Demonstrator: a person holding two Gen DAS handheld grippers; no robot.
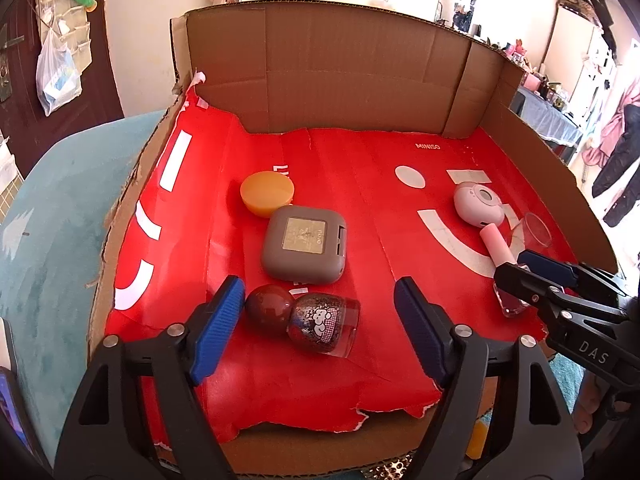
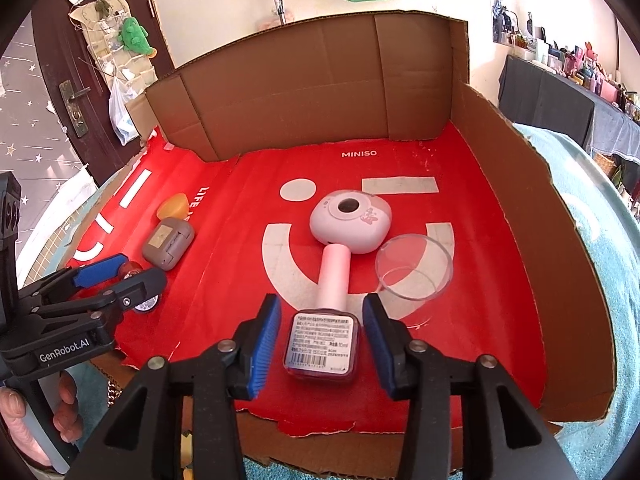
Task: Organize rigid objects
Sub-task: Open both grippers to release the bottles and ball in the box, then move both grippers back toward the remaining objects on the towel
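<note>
In the left wrist view my left gripper (image 1: 320,320) is open around a dark red nail polish bottle (image 1: 316,322) with a round cap, lying on its side on the red sheet. A grey square case (image 1: 304,244) and an orange lid (image 1: 267,192) lie beyond it. In the right wrist view my right gripper (image 2: 322,340) is open around a pink-capped polish bottle (image 2: 322,344) lying label up. A pink rounded case (image 2: 351,220) and a clear plastic cup (image 2: 414,266) on its side lie just past it.
Everything sits in a low cardboard box (image 1: 340,72) lined with a red MINISO sheet (image 2: 360,154). Cardboard walls rise at the back and right. A teal cloth (image 1: 52,220) surrounds the box.
</note>
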